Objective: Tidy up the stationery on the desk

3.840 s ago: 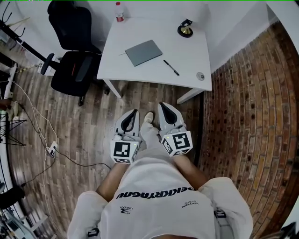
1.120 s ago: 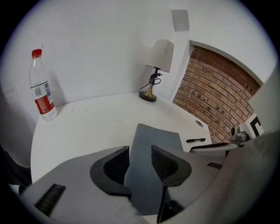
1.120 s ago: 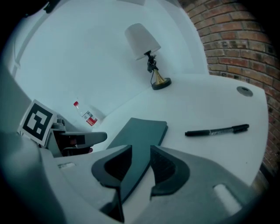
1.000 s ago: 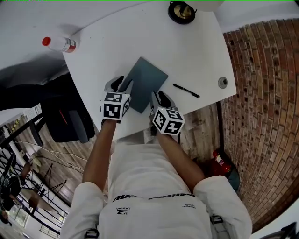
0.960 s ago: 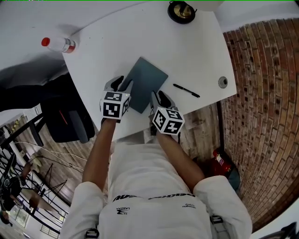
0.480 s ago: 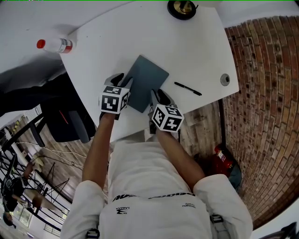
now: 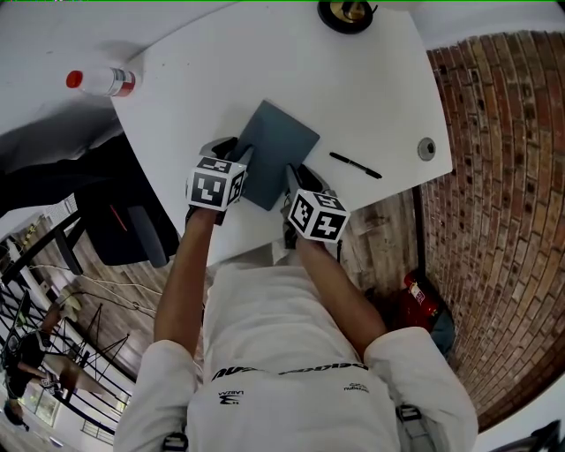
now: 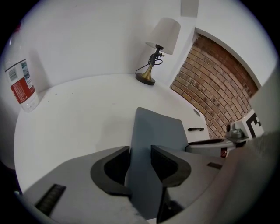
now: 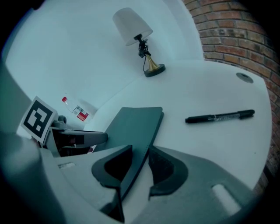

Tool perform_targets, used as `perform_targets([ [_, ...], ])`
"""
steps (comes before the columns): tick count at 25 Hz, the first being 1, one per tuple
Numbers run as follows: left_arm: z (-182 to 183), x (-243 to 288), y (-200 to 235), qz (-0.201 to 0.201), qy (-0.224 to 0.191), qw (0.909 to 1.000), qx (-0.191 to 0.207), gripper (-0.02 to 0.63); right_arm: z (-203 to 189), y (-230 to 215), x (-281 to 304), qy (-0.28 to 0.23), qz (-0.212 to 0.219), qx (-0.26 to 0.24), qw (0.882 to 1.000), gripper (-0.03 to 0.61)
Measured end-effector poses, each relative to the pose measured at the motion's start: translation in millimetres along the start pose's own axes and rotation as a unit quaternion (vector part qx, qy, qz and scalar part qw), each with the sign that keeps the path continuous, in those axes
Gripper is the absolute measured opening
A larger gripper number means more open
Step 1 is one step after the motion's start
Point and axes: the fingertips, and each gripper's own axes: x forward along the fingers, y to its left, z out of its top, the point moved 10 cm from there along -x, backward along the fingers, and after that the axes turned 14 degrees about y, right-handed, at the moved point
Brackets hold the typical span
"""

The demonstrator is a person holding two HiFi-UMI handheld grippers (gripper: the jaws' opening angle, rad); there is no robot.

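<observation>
A grey-blue notebook (image 7: pixel 278 150) lies at an angle on the white desk (image 7: pixel 265 71), one corner towards me. My left gripper (image 7: pixel 237 152) is at its left near edge. The notebook (image 8: pixel 157 131) runs between the jaws, which have just been closing and now rest against both its sides. My right gripper (image 7: pixel 296 177) is at the right near edge. Its jaws have just been closing too, and both sit against the notebook (image 9: pixel 131 122). A black pen (image 7: pixel 356 166) lies loose to the right of the notebook, apart from both grippers.
A lamp (image 7: pixel 346 13) with a brass base stands at the desk's far edge. A red-capped plastic bottle (image 7: pixel 99 81) lies at the far left. A round cable hole (image 7: pixel 426 148) is near the right edge. A black chair (image 7: pixel 124 229) stands left of the desk, and a brick floor lies to the right.
Nearly four seconds ago I stood back from the desk with both grippers held low. Over the last second both grippers have stayed at the notebook's near edges, hardly shifting.
</observation>
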Motion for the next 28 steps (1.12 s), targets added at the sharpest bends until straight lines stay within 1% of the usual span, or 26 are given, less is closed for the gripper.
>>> perform_targets([
  [3, -1, -2, -1, -0.003, 0.0, 0.9999, -0.011, 0.141, 2, -1, -1, 0.0, -0.001, -0.006, 1.0, 0.112],
  [8, -9, -4, -1, -0.012, -0.006, 0.9988, -0.047, 0.121, 8, -4, -5, 0.003, -0.004, -0.022, 1.0, 0.098],
  [15, -20, -5, -11, -0.004, -0.016, 0.9963, -0.084, 0.114, 17, -9, -7, 0.018, -0.006, -0.055, 0.998, 0.098],
  [21, -30, -7, -22, 0.0, -0.022, 0.9935, -0.112, 0.106, 25, -16, -9, 0.044, -0.002, -0.117, 0.992, 0.098],
  [25, -37, -7, -32, 0.007, -0.032, 0.9905, -0.134, 0.106, 33, -20, -10, 0.063, 0.005, -0.144, 0.988, 0.1],
  [28, -43, -6, -39, 0.011, -0.035, 0.9886, -0.146, 0.106, 34, -23, -12, 0.07, 0.003, -0.164, 0.984, 0.1],
])
